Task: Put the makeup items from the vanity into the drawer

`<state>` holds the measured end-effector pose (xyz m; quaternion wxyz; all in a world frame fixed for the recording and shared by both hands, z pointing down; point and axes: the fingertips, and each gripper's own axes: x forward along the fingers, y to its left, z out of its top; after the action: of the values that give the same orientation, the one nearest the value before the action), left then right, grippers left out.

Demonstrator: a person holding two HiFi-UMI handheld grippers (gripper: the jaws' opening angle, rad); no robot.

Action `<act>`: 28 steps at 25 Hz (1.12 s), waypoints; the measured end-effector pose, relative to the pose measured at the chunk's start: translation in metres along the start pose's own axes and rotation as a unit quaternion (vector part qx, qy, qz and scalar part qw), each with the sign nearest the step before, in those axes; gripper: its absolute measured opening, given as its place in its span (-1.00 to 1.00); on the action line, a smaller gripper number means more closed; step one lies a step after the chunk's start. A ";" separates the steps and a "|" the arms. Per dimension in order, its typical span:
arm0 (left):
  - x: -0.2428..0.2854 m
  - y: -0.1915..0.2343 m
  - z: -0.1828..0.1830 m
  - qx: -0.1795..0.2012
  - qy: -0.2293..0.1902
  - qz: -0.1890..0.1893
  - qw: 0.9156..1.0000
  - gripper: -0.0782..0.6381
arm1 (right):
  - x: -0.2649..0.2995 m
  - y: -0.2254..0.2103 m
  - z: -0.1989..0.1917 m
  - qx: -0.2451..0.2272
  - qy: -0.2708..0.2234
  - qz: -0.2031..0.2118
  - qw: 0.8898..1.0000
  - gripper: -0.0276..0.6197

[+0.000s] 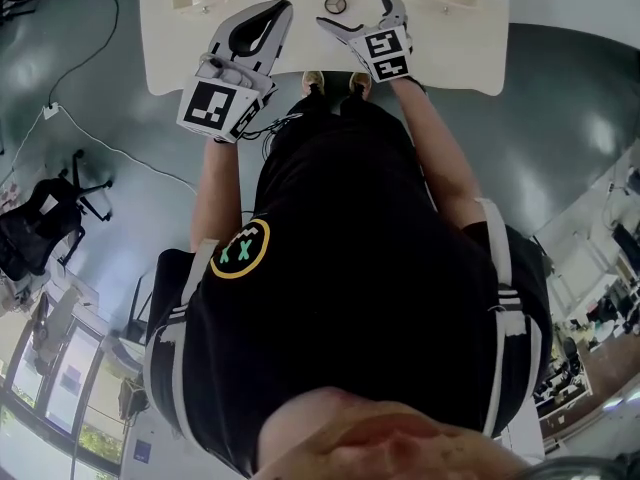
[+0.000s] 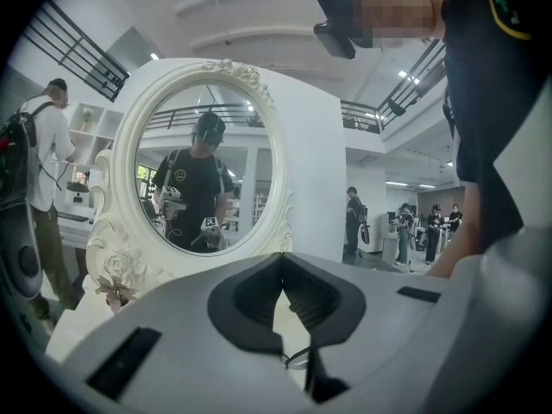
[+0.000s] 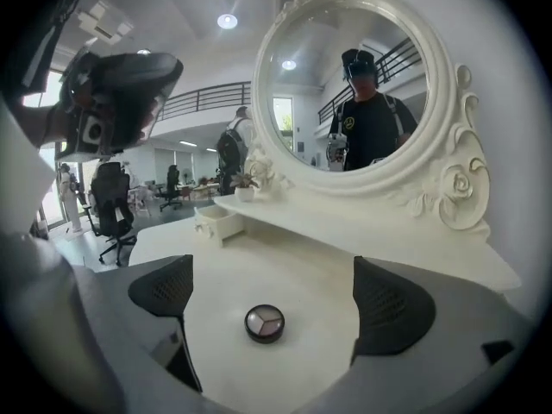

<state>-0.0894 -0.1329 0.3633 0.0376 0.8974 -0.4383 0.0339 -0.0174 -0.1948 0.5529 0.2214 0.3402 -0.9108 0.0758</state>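
Observation:
A round dark eyeshadow compact [image 1: 335, 5] [image 3: 265, 323] lies flat on the white vanity top [image 1: 450, 63]. My right gripper [image 1: 352, 6] [image 3: 278, 300] hovers open just above the table, its two black pads either side of the compact without touching it. My left gripper [image 1: 280, 10] [image 2: 282, 267] is held to the left of the compact, jaws shut with nothing between them, pointing at the mirror. A small white drawer [image 3: 216, 222] stands pulled open at the back left of the vanity.
An oval ornate mirror [image 3: 354, 93] [image 2: 198, 153] rises behind the tabletop. A small potted plant [image 3: 246, 188] sits on the shelf beside it. A black office chair [image 1: 50, 218] and a cable [image 1: 100, 138] are on the floor to the left. People stand in the background.

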 end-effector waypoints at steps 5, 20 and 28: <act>-0.004 0.001 0.001 0.000 0.002 0.006 1.000 -0.73 | 0.030 0.003 -0.032 0.011 0.046 0.013 0.999 0.92; -0.008 0.006 0.001 0.000 0.004 0.015 1.000 -0.73 | 0.057 -0.005 -0.091 0.023 0.133 0.007 0.991 0.91; -0.009 0.006 -0.002 0.000 0.007 0.015 1.000 -0.73 | 0.059 -0.005 -0.092 0.003 0.140 -0.001 0.990 0.85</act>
<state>-0.0997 -0.1298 0.3643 0.0405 0.8905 -0.4514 0.0403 -0.0209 -0.2064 0.6617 0.3458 0.3279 -0.8702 0.1251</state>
